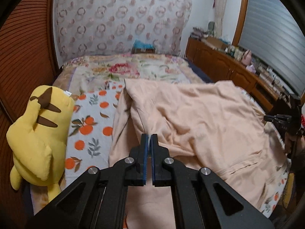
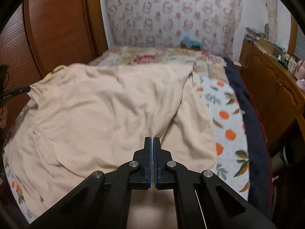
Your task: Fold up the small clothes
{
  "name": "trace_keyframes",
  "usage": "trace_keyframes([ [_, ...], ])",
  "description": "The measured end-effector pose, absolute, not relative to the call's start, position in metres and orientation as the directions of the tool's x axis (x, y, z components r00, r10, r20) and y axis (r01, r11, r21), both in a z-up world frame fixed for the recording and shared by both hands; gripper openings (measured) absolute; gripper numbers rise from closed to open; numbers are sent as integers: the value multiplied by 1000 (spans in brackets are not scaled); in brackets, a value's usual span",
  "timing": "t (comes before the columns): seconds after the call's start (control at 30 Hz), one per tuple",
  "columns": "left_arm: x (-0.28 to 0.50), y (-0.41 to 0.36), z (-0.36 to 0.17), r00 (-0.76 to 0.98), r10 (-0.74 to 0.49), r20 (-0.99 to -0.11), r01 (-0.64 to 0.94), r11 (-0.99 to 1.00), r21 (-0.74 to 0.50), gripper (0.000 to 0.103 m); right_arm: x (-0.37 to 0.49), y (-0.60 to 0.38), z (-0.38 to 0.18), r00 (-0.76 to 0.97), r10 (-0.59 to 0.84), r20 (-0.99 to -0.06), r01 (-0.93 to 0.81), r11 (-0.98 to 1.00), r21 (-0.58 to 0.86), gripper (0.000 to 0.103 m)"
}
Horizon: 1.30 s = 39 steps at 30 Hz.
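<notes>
A peach-coloured garment (image 1: 200,122) lies spread and wrinkled on the bed; it also fills the right wrist view (image 2: 106,110). My left gripper (image 1: 149,135) is shut on a pinched fold of the garment at its left part and lifts it a little. My right gripper (image 2: 152,139) is shut on another pinched fold at its right part. The right gripper shows at the right edge of the left wrist view (image 1: 266,118), and the left gripper shows at the left edge of the right wrist view (image 2: 28,90), each at the garment's edge.
The bed has an orange-print sheet (image 1: 91,118) and a floral blanket (image 1: 129,70) behind. A yellow plush toy (image 1: 38,133) lies at the bed's left edge by a wooden wardrobe (image 1: 22,57). A wooden sideboard (image 1: 234,72) with clutter runs along the right.
</notes>
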<state>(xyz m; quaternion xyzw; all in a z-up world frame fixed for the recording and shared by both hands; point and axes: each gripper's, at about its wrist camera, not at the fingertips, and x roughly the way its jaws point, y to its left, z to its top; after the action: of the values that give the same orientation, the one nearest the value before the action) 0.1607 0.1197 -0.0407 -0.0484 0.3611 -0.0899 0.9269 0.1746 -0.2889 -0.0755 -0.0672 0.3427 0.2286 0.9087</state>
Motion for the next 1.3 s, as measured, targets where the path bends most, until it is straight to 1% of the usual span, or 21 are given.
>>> trace_keyframes([
  [0.3,125,127,-13,771,-234,-592,163,972,-172,3,146,-308,-31,733,407,-546,-463,885,38,1],
  [0.57,93,142,16,805,-281,-523,201,958,-206,3,112,-335,-3,769,414,-488,-462,886,24,1],
  [0.83,44,145,35,813,-293,-503,224,955,-194,3,55,-362,13,763,450,-464,-498,867,22,1],
  [0.93,35,146,28,804,-288,-521,219,957,-192,3,41,-377,16,770,453,-450,-498,867,19,1],
  [1.0,37,146,12,781,-275,-561,206,961,-184,3,40,-382,9,772,430,-468,-483,876,8,1],
  [1.03,40,145,1,765,-264,-588,196,964,-178,3,44,-383,0,764,413,-496,-471,882,9,1],
  [1.13,49,144,-35,720,-237,-652,160,971,-176,3,64,-383,-43,743,321,-588,-397,918,-2,1],
  [1.2,51,140,-57,692,-234,-683,156,972,-175,4,73,-381,-71,723,286,-629,-368,930,0,1],
  [1.27,48,134,-65,682,-232,-693,156,973,-172,7,77,-379,-90,711,280,-645,-356,935,14,2],
  [1.3,47,132,-69,675,-237,-698,159,971,-176,14,79,-378,-96,705,288,-648,-358,934,25,4],
])
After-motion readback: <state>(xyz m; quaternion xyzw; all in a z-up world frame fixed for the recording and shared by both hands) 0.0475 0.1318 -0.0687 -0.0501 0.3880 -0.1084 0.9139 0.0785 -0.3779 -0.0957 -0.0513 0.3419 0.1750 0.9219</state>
